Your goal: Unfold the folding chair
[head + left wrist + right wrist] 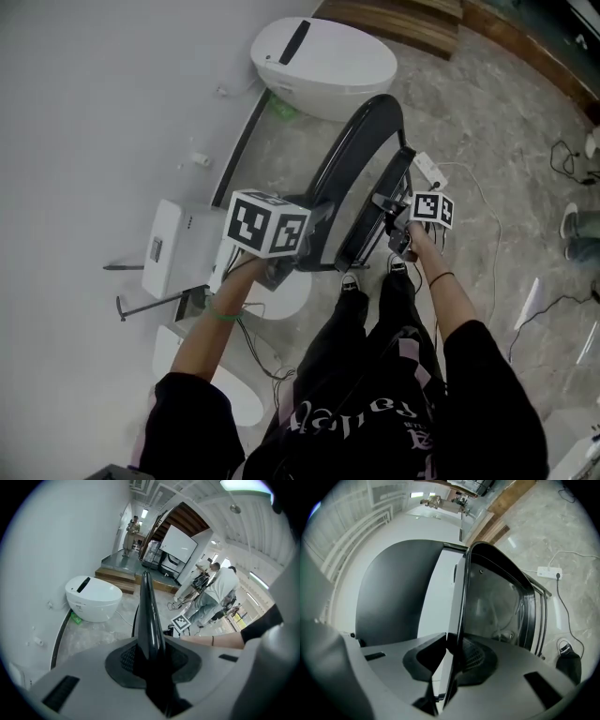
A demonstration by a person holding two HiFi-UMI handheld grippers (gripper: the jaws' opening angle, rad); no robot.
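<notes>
The folding chair (361,159) stands folded on the marble floor in front of me, its black frame arching away in the head view. My left gripper (296,255) sits under its marker cube, shut on the chair's left frame edge. In the left gripper view that glossy black bar (147,611) runs up from between the pads of my left gripper (150,660). My right gripper (394,223) is shut on the chair's right side. In the right gripper view a thin black rim (461,606) with a translucent panel (497,597) is pinched in my right gripper (452,663).
A white toilet (323,54) (93,597) stands by the wall beyond the chair. A white box (178,246) lies at the left. A power strip (429,169) (548,572) and cables (562,155) lie on the floor at the right. People (213,592) stand farther off.
</notes>
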